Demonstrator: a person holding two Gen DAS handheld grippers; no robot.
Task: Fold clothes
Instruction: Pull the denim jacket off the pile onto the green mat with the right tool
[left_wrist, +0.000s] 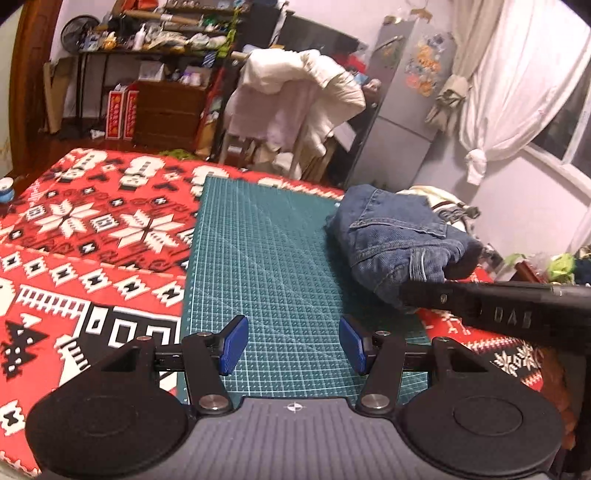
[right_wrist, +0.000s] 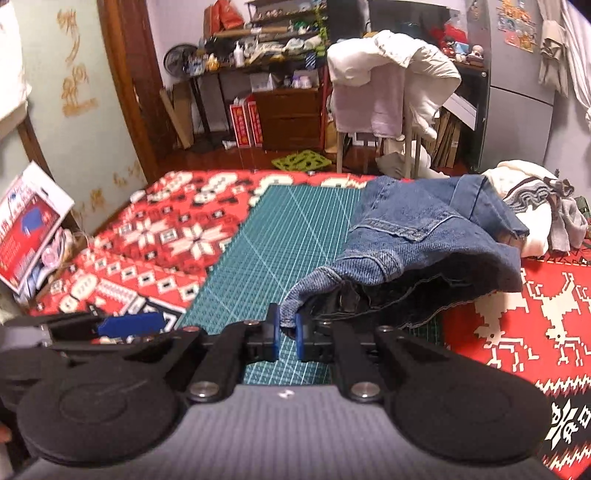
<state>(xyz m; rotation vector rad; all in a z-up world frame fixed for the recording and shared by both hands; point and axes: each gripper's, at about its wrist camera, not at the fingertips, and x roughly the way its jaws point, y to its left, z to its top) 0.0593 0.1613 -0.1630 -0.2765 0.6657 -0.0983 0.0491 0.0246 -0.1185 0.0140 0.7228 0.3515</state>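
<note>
Jeans (right_wrist: 417, 251) bunched in blue denim folds, pocket up, one corner pinched between right gripper (right_wrist: 287, 332) jaws; left gripper (left_wrist: 291, 347) jaws spread, empty, over mat (left_wrist: 258, 258).

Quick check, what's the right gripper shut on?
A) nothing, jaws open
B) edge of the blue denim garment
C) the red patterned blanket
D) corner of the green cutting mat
B: in the right wrist view the right gripper pinches an edge of the denim garment between its blue pads.

Blue denim jeans (right_wrist: 413, 240), green gridded mat (left_wrist: 266, 258), red-white-black snowflake-patterned blanket (left_wrist: 92, 229).
</note>
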